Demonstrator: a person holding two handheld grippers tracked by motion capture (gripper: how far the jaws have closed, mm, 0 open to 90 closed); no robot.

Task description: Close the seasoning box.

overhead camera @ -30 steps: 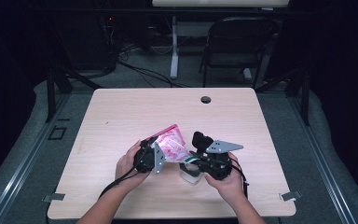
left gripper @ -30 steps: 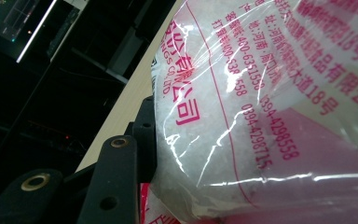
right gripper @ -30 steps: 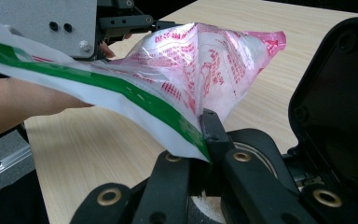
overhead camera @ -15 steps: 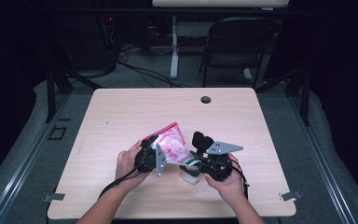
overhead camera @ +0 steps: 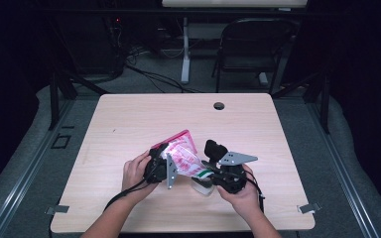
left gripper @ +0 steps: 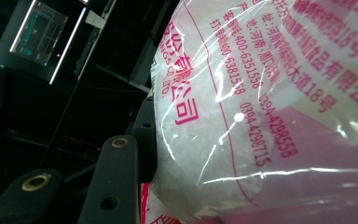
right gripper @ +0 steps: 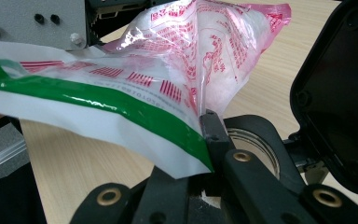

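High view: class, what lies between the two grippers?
The plastic bag spans from left gripper to right gripper, seen in the high view.

Both claws are matte black, built of flat, rounded link arms joined by brass-ringed pivots and small dark screw holes. The right claw (overhead camera: 209, 174) carries a grey three-cornered plate on top, pierced with holes, and a bulky black housing beside it. A thin black cable trails back from the left claw (overhead camera: 164, 159). Forearms are bare, no sleeves.
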